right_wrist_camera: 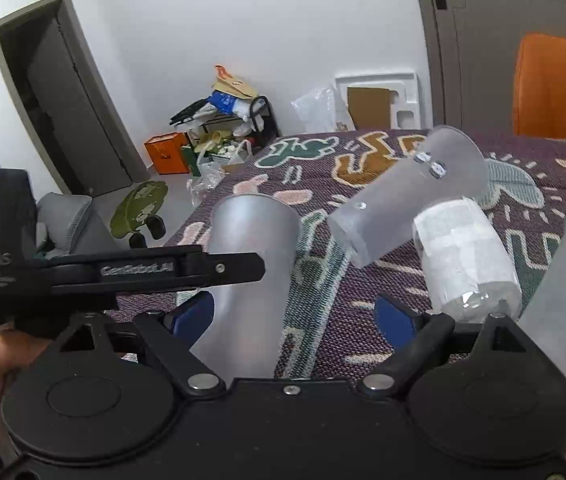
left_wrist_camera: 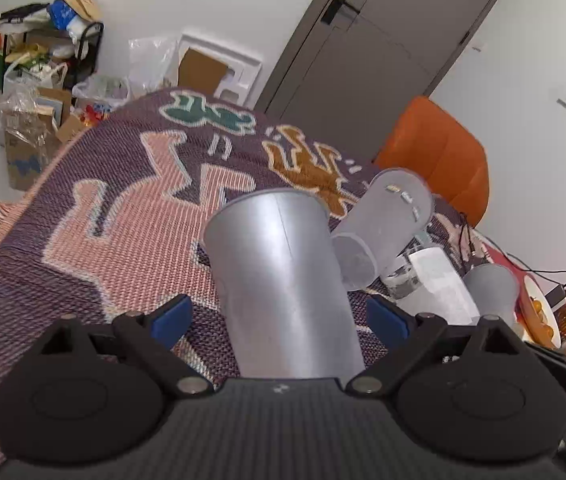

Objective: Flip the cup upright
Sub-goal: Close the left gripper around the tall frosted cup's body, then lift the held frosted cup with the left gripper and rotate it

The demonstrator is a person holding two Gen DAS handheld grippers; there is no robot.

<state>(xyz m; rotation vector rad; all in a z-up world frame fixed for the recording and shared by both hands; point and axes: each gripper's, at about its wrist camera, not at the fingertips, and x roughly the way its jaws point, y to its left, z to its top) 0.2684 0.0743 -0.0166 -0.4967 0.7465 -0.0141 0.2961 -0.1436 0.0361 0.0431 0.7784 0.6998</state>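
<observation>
A frosted grey cup (left_wrist_camera: 279,280) stands between the wide-apart blue pads of my left gripper (left_wrist_camera: 279,320), which is open; neither pad touches it. The same cup (right_wrist_camera: 247,280) shows in the right wrist view, with the left gripper's black finger (right_wrist_camera: 187,270) across it. My right gripper (right_wrist_camera: 295,316) is open, its left pad (right_wrist_camera: 199,312) beside that cup. A second frosted cup (left_wrist_camera: 383,220) lies tilted on its side, also in the right wrist view (right_wrist_camera: 403,200). A paper-wrapped cup (right_wrist_camera: 463,256) lies in front of it.
The cups rest on a patterned woven cloth (left_wrist_camera: 123,240) over the table. Another frosted cup (right_wrist_camera: 563,280) is at the right. An orange chair (left_wrist_camera: 439,160), a bowl of oranges (left_wrist_camera: 539,312) and cables sit at the right edge. Clutter and bags (left_wrist_camera: 43,80) line the far wall.
</observation>
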